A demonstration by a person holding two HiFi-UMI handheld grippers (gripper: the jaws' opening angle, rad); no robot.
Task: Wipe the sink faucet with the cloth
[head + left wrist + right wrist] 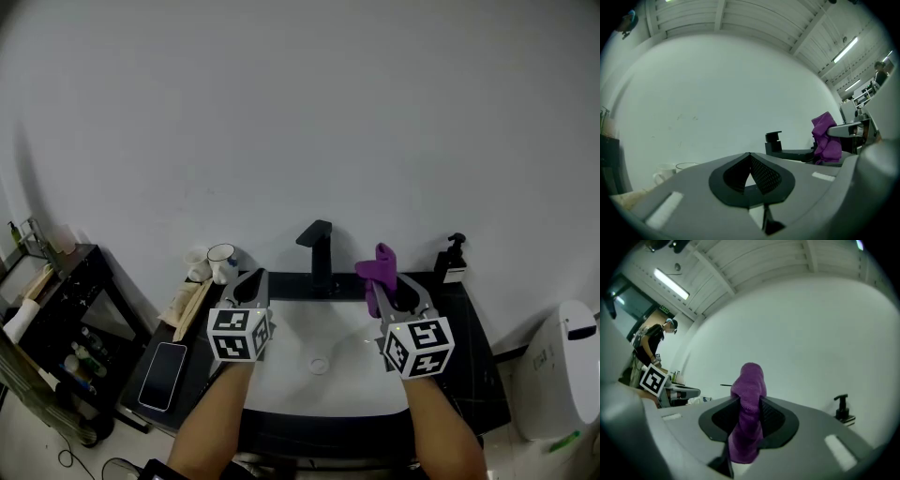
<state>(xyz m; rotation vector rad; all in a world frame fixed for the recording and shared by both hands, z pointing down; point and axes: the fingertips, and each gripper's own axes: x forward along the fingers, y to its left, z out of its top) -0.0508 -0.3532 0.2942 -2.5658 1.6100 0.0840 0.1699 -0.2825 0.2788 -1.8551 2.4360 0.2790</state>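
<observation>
Two grippers hover above the white sink (281, 330). The right gripper (397, 287) clamps the purple cloth (379, 270), held at 3 o'clock of the black faucet (319, 246) and apart from it. The left gripper (251, 281), at the faucet's 8 o'clock, has its jaws pressed together with nothing between them.

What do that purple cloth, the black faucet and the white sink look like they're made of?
The purple cloth looks like soft, fuzzy fabric, probably microfibre or terry: napped surface, limp folds. The black faucet is likely metal with a matte coating: squared edges, hardly any shine. The white sink looks smooth, probably glazed ceramic, though resin would look alike.
</observation>
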